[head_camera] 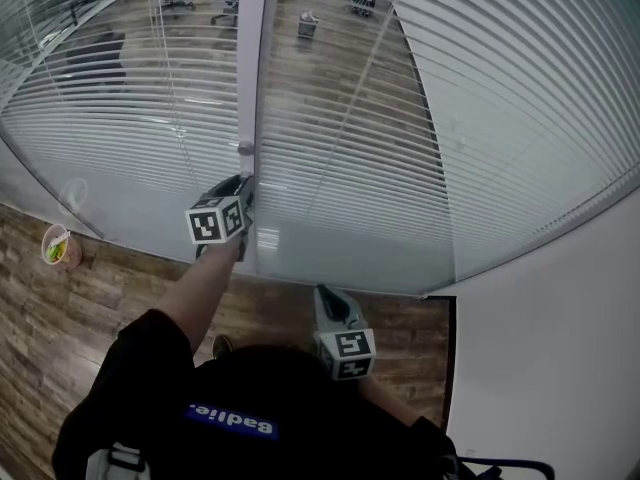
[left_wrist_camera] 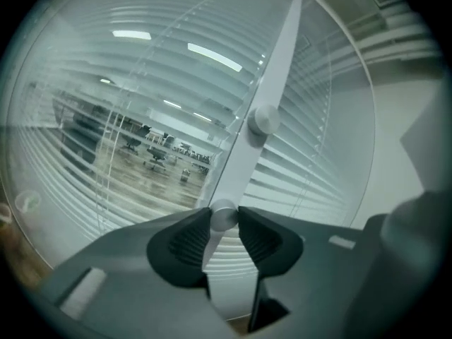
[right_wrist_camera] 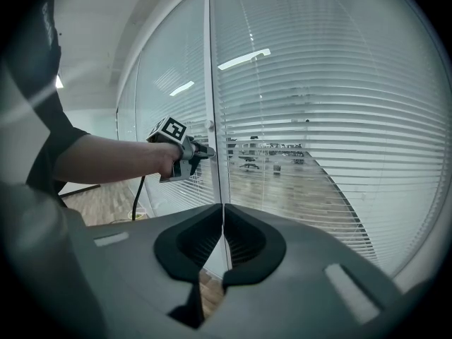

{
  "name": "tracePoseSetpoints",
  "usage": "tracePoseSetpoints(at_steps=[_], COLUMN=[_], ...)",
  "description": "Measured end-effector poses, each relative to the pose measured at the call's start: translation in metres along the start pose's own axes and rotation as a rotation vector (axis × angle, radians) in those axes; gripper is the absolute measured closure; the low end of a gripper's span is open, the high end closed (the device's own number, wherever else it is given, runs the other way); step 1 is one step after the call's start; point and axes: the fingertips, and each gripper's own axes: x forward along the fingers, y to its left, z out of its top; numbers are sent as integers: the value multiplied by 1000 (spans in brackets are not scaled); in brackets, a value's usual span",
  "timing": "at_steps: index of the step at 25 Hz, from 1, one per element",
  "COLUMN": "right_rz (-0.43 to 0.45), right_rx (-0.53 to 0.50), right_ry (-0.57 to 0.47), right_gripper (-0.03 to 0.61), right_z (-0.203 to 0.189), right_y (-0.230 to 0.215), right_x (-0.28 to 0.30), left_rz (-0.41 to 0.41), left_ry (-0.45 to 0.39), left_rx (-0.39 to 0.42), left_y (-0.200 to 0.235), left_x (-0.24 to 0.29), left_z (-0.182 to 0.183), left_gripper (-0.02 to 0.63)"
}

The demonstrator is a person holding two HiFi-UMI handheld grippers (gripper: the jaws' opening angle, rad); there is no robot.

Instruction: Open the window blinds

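White slatted blinds (head_camera: 340, 118) hang inside a glass wall, split by a pale upright post (head_camera: 250, 58); the office beyond shows through the slats. The post carries two round metal knobs. The upper knob (left_wrist_camera: 265, 119) is free. My left gripper (left_wrist_camera: 224, 221) is shut on the lower knob (left_wrist_camera: 223, 216), with a pad against each side. In the head view the left gripper (head_camera: 246, 186) reaches up to the post just under the upper knob (head_camera: 245, 148). My right gripper (right_wrist_camera: 221, 214) hangs lower and nearer me, shut on nothing, pointing at the glass.
A cup (head_camera: 58, 248) with something green in it stands on the wooden floor at the left by the glass. A white wall (head_camera: 560, 348) closes the right side. A black cable (right_wrist_camera: 135, 196) hangs below the left arm.
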Motion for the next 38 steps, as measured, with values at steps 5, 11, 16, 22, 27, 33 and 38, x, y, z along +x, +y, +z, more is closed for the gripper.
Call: tracePoseSetpoints(at_steps=[5,11,16,22,27,33,38], right_rz=[2,12,15,10,16,70,134], right_rx=[8,6,3,-5,-3,10,33], right_ry=[0,-6,-5,-9,-9,-10,-16], right_gripper=[574,574,574,570,554,552,566], right_z=[0,2,1,2,-1,-7,-21], right_y=[-2,0,1,-1,-3,0,6], right_x=[1,3,5,5,5,5,6], left_rz=[40,88,100,109,119,148,182], left_ry=[40,77,86,93,59,-4,-64], left_rx=[191,419,533,544,549,545,524], left_y=[-1,-6,-4,-3,-5,-10,-18], left_x=[2,2,7,8,6,-15,-66], left_z=[-2,-1,-6,-6,-3,7,5], left_gripper=[488,488,486,483,431,388,472])
